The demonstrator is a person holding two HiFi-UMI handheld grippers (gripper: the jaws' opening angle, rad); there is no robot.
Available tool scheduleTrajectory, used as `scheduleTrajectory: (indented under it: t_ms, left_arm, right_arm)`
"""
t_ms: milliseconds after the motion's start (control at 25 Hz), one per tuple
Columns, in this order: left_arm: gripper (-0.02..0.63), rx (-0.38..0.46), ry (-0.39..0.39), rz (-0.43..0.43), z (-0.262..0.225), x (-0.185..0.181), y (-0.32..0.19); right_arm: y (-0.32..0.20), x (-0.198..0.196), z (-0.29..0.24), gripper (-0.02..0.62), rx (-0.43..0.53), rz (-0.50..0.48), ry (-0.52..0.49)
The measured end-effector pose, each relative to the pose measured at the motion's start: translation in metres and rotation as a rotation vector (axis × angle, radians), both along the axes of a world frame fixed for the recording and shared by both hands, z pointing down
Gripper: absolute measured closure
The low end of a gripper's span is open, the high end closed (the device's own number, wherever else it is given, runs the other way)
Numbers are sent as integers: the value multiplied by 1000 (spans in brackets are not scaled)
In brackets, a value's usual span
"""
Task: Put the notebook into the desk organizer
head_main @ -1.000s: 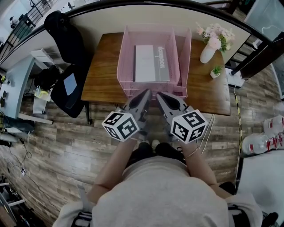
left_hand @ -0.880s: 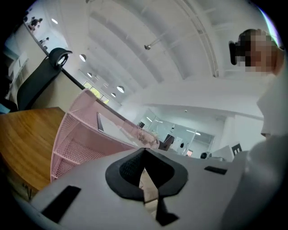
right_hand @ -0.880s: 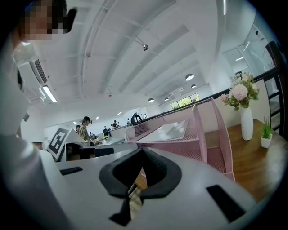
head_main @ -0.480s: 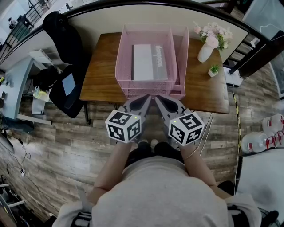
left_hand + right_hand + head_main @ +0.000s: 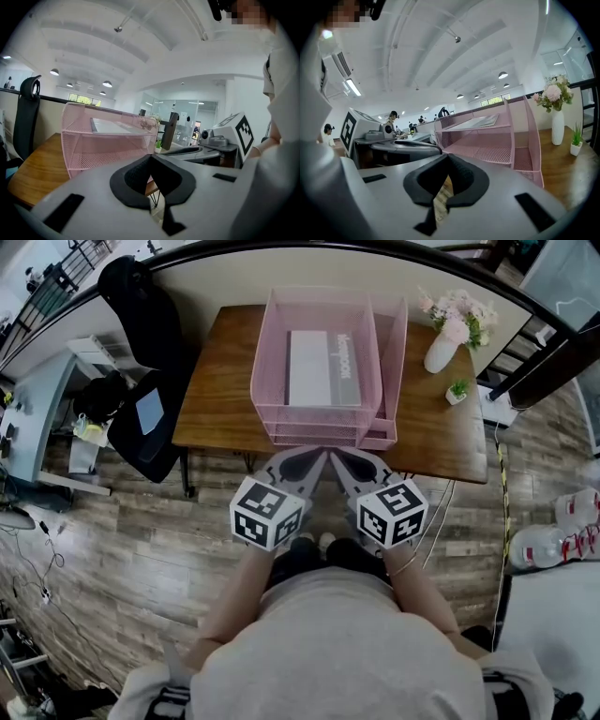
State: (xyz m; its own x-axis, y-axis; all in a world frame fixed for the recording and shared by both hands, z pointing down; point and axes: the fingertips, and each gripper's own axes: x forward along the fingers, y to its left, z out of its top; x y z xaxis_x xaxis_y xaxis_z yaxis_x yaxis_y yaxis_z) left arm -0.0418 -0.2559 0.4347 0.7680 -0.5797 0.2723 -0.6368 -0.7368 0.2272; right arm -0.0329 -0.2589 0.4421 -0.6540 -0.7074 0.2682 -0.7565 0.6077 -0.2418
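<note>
The grey and white notebook [image 5: 323, 369] lies flat in the top tray of the pink mesh desk organizer [image 5: 281, 418], which stands on the wooden desk [image 5: 217, 399]. In the left gripper view the same organizer [image 5: 108, 145] shows the notebook [image 5: 117, 127] on top. My left gripper [image 5: 314, 457] and right gripper [image 5: 336, 458] hover side by side just off the desk's near edge, below the organizer's front. Both are shut with nothing between the pads: the left gripper [image 5: 150, 158] and the right gripper [image 5: 447, 158] each show jaws meeting. The organizer [image 5: 487, 140] stands ahead and to the right in the right gripper view.
A white vase of pink flowers [image 5: 442, 343] and a small potted plant [image 5: 457, 391] stand at the desk's right end. A black office chair [image 5: 141, 371] stands left of the desk. Water bottles [image 5: 553, 540] lie on the wooden floor at the right.
Both grippers drew a little back from the organizer's front and closer together. The notebook stayed in the top tray.
</note>
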Motion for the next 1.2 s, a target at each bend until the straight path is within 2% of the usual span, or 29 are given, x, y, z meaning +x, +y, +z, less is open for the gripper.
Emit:
scheduleTrajectory:
  t_ms: [320, 440, 640, 960, 1200]
  left_arm:
    - [594, -43, -35, -33, 13, -6, -3]
    - [594, -59, -29, -33, 15, -6, -2]
    - [594, -97, -12, -6, 21, -3, 0]
    - [594, -119, 19, -11, 19, -2, -4]
    - [594, -107, 14, -8, 17, -2, -7]
  right_arm:
    - [3, 2, 9, 584, -15, -7, 38]
    - [2, 2, 9, 585, -6, -7, 42]
    - [-2, 1, -4, 585, 60, -2, 50]
    - [-4, -2, -2, 584, 50, -16, 55]
    - [-7, -4, -5, 584, 55, -32, 55]
